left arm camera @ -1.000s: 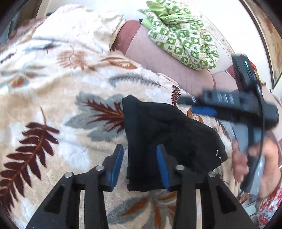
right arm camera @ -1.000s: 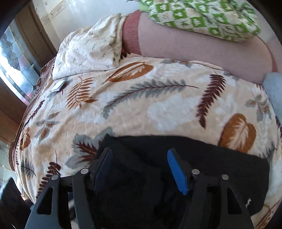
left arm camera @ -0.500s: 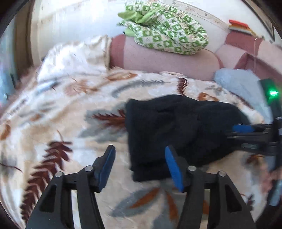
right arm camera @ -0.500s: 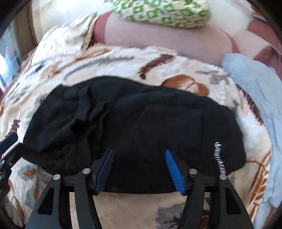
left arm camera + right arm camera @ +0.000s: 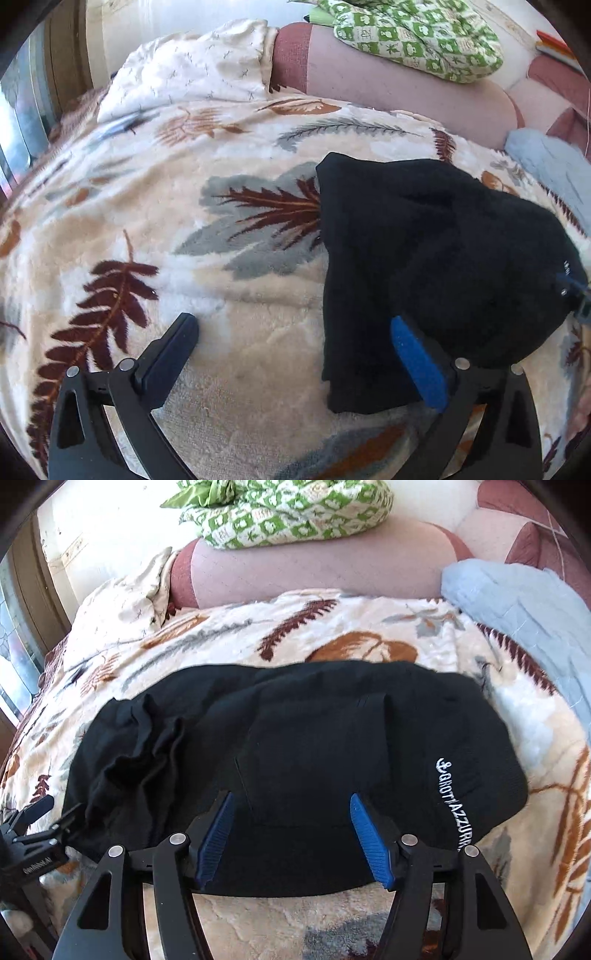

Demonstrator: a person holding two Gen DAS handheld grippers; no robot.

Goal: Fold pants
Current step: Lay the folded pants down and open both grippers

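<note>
The black pants (image 5: 314,746) lie folded into a compact bundle on the leaf-patterned blanket (image 5: 369,642). White lettering shows near their right edge, and the left end is bunched. In the left wrist view the pants (image 5: 424,251) lie at the right. My left gripper (image 5: 291,336) is open; its right finger rests against the pants' near left corner and its left finger is over bare blanket (image 5: 147,206). My right gripper (image 5: 290,812) is open and empty, just over the pants' near edge. The left gripper also shows at the left edge of the right wrist view (image 5: 40,827).
A pink bolster (image 5: 314,561) lies along the back with a green-and-white checked quilt (image 5: 288,509) on top. A cream pillow (image 5: 192,70) sits at the back left, and a light blue cloth (image 5: 517,602) at the right. A window is at the far left.
Both grippers have pulled back from the pants and stand open. The left gripper has opened wider and shifted left. The right gripper now looks at the bundle from its near side.
</note>
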